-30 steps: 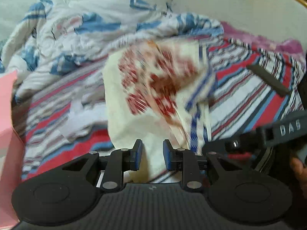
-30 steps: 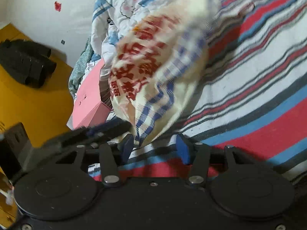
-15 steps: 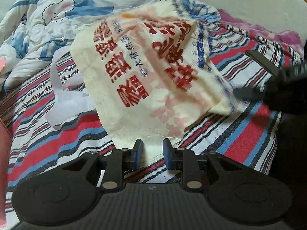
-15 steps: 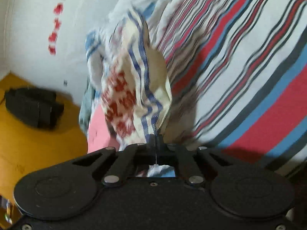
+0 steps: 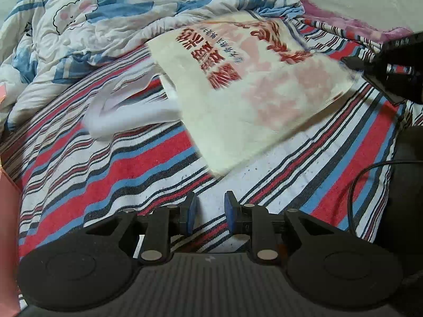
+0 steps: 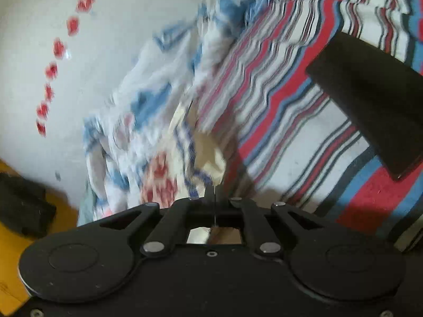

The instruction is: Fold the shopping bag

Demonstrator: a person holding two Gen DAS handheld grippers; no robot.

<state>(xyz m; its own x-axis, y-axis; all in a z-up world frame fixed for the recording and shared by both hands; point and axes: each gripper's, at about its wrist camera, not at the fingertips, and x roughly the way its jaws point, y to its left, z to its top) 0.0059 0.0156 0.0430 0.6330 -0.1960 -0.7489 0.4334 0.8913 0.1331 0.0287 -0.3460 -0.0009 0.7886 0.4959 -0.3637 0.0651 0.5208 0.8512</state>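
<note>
Since a second ago: shopping bag (image 5: 253,89) has gone from bunched up right in front of the left gripper (image 5: 208,212) to spread out further up the bed (image 5: 137,169), printed face up; it no longer sits between the left fingers. Right gripper (image 6: 212,194) went from partly open to clamped.

Now:
- Right fingers are pressed together on a corner of the bag, cream cloth with blue check trim bunching out just past the tips. In the left view that gripper sits at the bag's right-hand edge.
- Left fingers stand a little apart, nothing between them, only striped sheet below. Well short of the bag's near corner.
- Bag lies mostly flat, diagonal across the sheet, far edge up against the rumpled quilt (image 5: 87,23). White handles (image 5: 124,111) trail off to the left.

My read of the step: pulling the bag flat before the first fold. To do it well:
- keep the right pinch tight, pull low along the bed so the cloth doesn't balloon
- bring left in to pin the near corner
- tuck handles onto the panel first
- drag it clear of the quilt so the far edge lies flat
</note>
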